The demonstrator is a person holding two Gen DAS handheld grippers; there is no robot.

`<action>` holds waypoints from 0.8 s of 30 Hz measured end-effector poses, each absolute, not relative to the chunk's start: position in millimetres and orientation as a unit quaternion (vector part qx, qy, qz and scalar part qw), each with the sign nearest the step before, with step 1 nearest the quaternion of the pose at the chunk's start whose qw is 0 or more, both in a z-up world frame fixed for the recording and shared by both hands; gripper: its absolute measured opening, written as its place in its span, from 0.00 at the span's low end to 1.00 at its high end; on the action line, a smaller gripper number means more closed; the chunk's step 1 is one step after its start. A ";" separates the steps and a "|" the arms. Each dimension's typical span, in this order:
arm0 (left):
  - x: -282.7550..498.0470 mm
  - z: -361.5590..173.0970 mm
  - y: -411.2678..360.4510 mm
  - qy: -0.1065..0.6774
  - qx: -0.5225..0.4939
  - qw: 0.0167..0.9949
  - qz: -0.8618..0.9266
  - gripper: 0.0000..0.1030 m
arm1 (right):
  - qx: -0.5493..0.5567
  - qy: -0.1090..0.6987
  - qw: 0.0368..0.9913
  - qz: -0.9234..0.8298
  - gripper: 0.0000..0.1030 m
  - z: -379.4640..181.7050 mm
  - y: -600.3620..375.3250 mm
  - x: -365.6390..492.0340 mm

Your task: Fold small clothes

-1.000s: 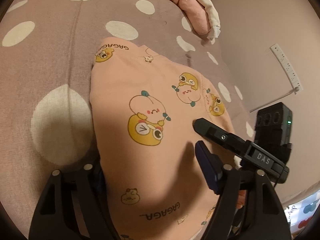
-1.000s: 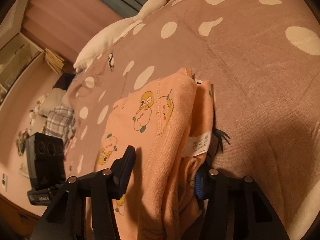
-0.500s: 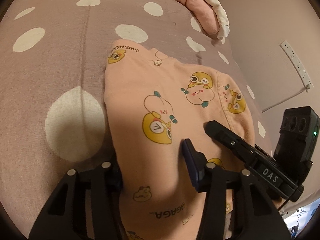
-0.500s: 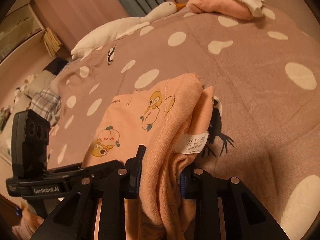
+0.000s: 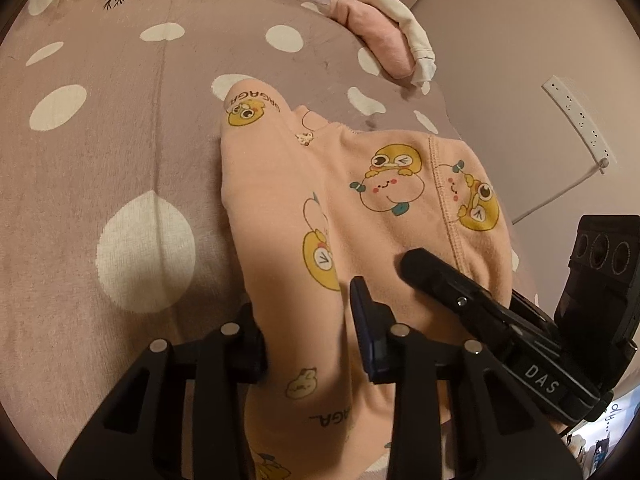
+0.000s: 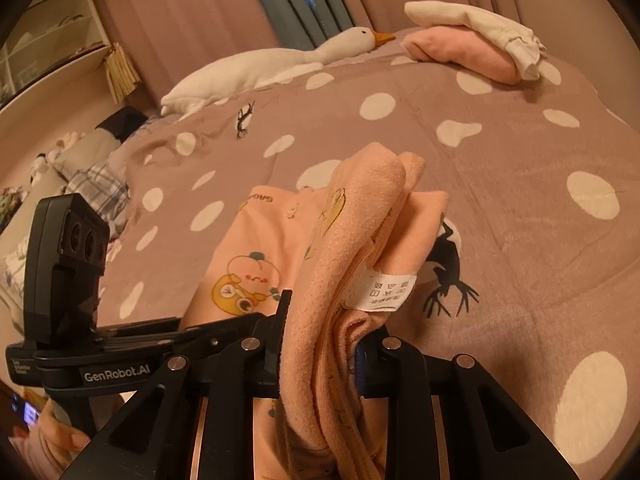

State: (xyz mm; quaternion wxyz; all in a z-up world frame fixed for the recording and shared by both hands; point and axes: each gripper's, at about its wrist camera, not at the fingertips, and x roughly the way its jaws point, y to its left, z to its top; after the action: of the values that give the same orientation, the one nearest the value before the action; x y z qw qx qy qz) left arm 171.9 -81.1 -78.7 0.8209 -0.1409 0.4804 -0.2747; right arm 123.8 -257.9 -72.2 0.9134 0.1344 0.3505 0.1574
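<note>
A: From the left wrist, where is the peach garment (image 5: 320,208)?

B: It lies on the dotted bedspread (image 5: 120,152), well short of the pink and white folded clothes (image 5: 384,48) at the far edge. The left tongs (image 5: 308,320) have just been closing, and a fold of the garment's near edge is bunched between the two pads, which press on it. The right tongs' black finger (image 5: 432,272) rests on the garment just to the right of them.

A: And from the right wrist?

B: The right tongs (image 6: 320,336) have also just been narrowing and pinch a thick bundle of the garment's layers, raised off the bedspread, with a white care label (image 6: 380,288) hanging at the bundle's right side. The left tool sits at the garment's left. Far beyond the garment a white plush goose (image 6: 280,60) lies beside the folded clothes.
</note>
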 end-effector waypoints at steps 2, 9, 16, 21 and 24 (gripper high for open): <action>170.9 -77.8 -82.5 0.479 -0.138 0.821 -0.277 0.29 | 0.133 0.348 0.915 0.158 0.25 -69.7 -256.2 120.3; 164.3 -77.6 -82.2 0.478 -0.135 0.820 -0.283 0.29 | 0.125 0.342 0.917 0.161 0.25 -63.1 -251.9 105.9; 144.9 -74.2 -76.9 0.476 -0.132 0.821 -0.286 0.29 | 0.124 0.335 0.919 0.168 0.25 -57.4 -248.7 89.2; 133.5 -73.6 -71.0 0.475 -0.132 0.822 -0.285 0.29 | 0.116 0.331 0.920 0.174 0.25 -54.1 -241.2 78.5; 126.8 -72.2 -66.7 0.474 -0.133 0.822 -0.285 0.29 | 0.113 0.330 0.920 0.178 0.25 -53.2 -237.5 73.2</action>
State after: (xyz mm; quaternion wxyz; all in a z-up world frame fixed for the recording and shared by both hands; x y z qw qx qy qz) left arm 126.8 -66.7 -72.2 0.8221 -0.1332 0.4742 -0.2854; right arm 73.2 -237.5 -53.2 0.9203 0.1134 0.3295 0.1779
